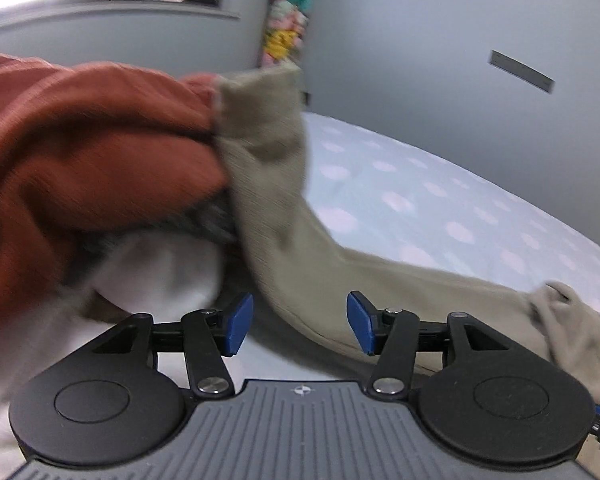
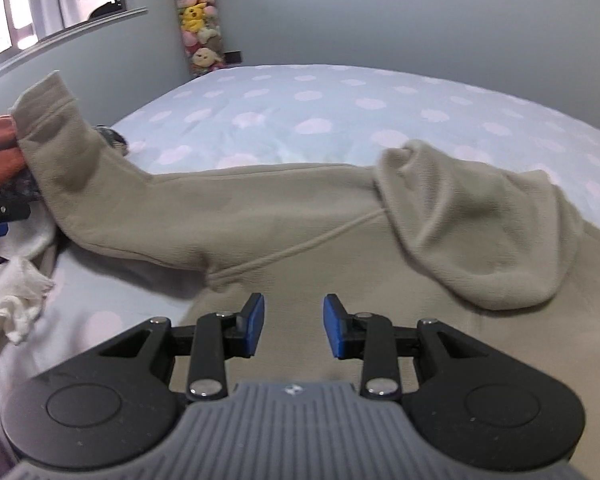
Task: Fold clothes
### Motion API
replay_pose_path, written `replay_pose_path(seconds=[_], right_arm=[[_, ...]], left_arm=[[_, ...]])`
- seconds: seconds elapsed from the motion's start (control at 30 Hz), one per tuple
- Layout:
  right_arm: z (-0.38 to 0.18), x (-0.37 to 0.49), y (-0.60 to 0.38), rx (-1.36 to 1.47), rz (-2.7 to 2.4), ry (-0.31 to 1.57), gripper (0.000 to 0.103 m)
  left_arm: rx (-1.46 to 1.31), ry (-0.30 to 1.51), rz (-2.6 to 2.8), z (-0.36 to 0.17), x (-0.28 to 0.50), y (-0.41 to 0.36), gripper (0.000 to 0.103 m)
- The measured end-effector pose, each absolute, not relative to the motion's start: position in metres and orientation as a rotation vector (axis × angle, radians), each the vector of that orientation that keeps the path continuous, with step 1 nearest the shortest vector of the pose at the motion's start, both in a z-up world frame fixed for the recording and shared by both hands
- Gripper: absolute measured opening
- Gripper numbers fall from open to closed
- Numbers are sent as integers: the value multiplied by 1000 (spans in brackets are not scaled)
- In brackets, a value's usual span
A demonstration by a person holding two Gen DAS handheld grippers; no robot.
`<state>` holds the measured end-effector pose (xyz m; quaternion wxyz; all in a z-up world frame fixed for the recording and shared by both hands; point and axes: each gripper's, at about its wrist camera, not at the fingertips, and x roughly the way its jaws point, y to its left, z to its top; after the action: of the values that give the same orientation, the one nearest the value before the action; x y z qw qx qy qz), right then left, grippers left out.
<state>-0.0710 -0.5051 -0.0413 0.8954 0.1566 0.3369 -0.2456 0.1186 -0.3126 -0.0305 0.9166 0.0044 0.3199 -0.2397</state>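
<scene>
Both grippers angled down, hoodie (image 2: 300, 216) below

hoodie (image 2: 300, 216): i see it beige, spread flat on the bed, hood (image 2: 480, 232) flopped over at 2 o'clock.
sleeve (image 2: 76, 160): stretched to 10 o'clock, cuff propped upright.

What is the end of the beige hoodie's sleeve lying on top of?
The hoodie's sleeve leans its cuff on an orange garment. A dark patterned cloth and white fabric peek out underneath. What lies deeper in the pile is covered.
</scene>
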Motion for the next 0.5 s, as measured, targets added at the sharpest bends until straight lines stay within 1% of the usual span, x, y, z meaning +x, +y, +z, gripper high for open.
replay_pose_path(seconds=[0.17, 0.23, 0.3, 0.5], right_arm=[[-42, -51, -495, 314, -470, 707, 36], [-42, -45, -492, 310, -462, 705, 36], [-42, -42, -492, 309, -455, 701, 37], [-49, -35, -497, 302, -472, 713, 39]], left_arm=[[-12, 585, -491, -25, 136, -293, 51], [7, 548, -499, -24, 141, -291, 53], [31, 522, -512, -23, 146, -294, 54], [93, 468, -525, -17, 176, -307, 54]])
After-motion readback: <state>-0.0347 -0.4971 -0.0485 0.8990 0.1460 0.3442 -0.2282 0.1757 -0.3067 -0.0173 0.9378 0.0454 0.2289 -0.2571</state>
